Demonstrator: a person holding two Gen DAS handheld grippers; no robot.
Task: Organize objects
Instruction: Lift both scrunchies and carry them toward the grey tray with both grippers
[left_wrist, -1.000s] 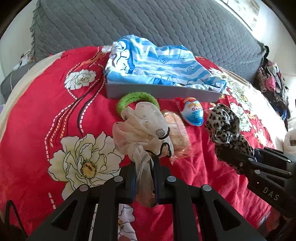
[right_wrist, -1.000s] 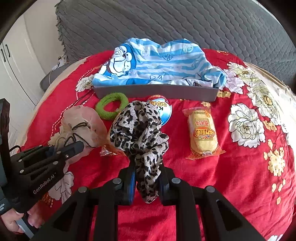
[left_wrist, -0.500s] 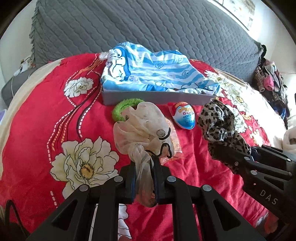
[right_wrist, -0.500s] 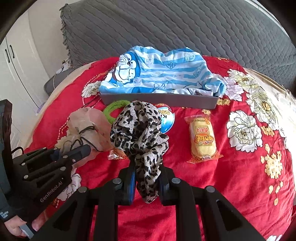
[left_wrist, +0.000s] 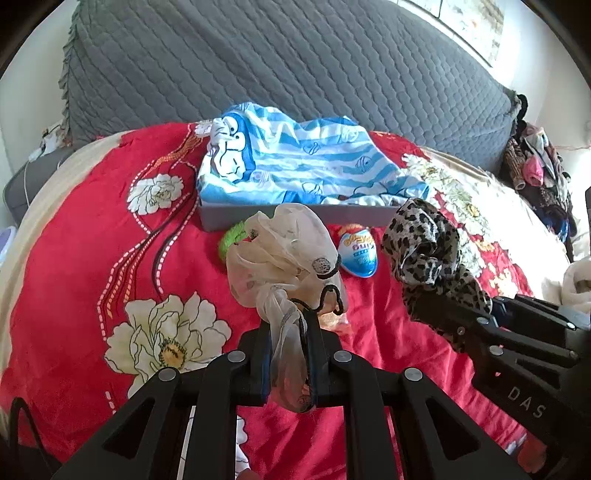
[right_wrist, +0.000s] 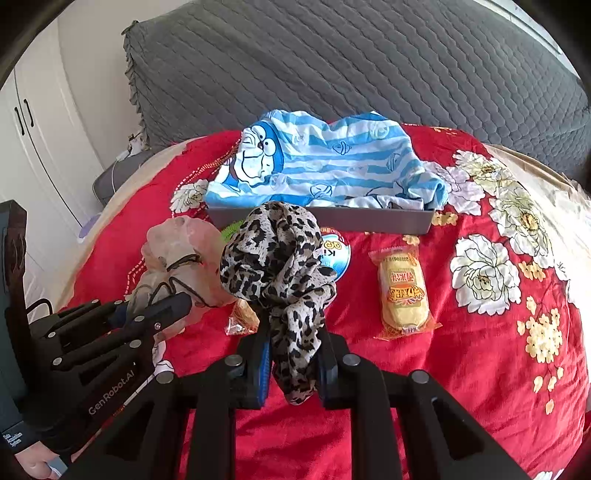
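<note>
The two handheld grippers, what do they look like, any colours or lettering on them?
Both are matte black plastic linkages with round silver rivets and blue pads inside the fingers. The left gripper carries white "GenRobot.AI" lettering on its side; the right gripper shows "DAS". A thin black cable loops beside the left one.

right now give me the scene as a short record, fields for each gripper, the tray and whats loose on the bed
left gripper: shut on cream scrunchie, lifted off the bed
right gripper: shut on leopard scrunchie, lifted
tray: grey, holds blue striped cloth
loose on blanket: green hair tie, blue egg, wrapped cake, second snack pack partly hidden
backdrop: grey quilt
</note>
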